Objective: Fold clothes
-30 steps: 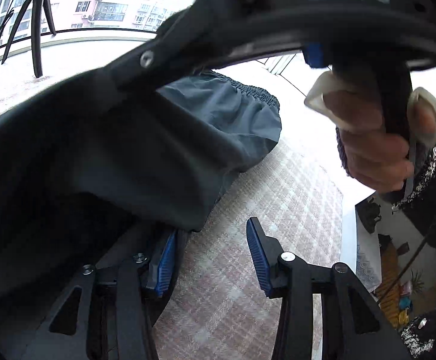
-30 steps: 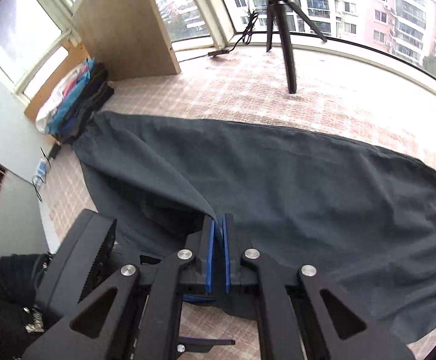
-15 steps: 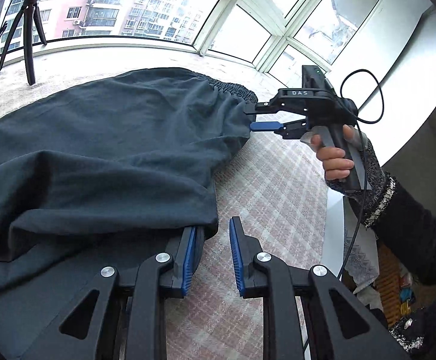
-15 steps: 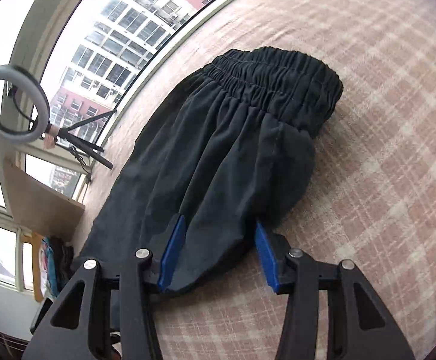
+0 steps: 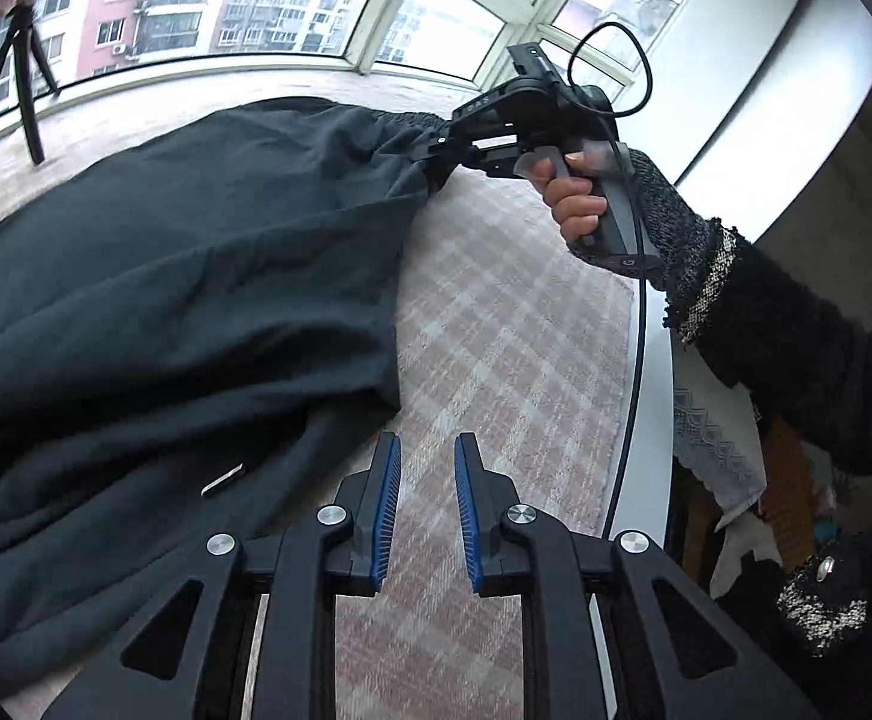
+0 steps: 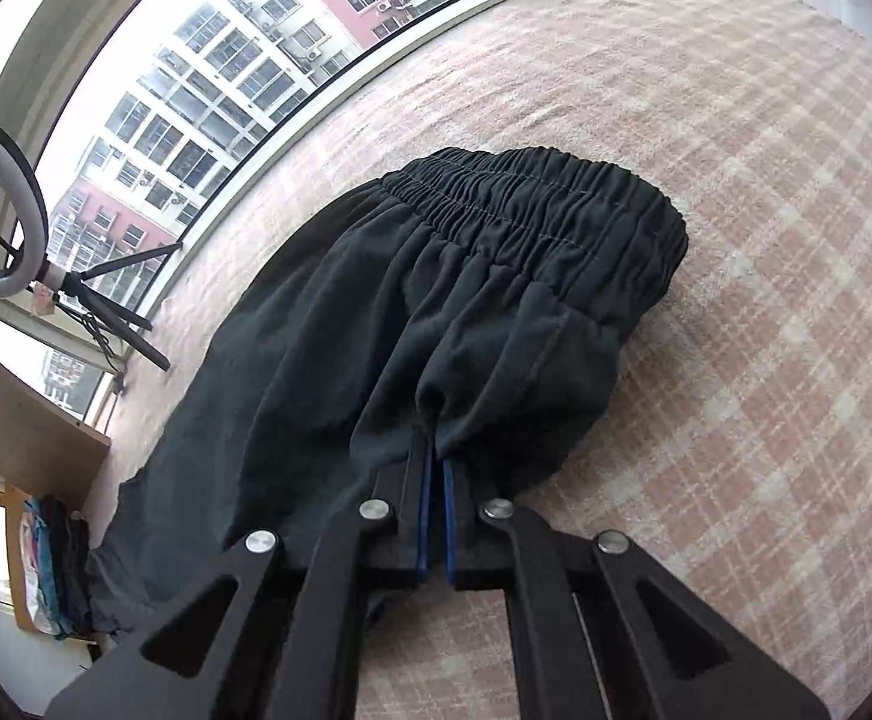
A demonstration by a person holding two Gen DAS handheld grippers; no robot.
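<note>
Since the prior frame: right gripper [image 6: 433,468] jaws have closed, clamping the dark trousers [image 6: 436,312] near the waistband; left gripper [image 5: 427,498] jaws apart, empty, trousers just left, on checked cloth [image 5: 514,324].

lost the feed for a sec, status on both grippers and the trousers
Right gripper shut on dark trousers near the waistband. Left gripper open, empty, beside the trouser edge. Nothing in the way.
</note>
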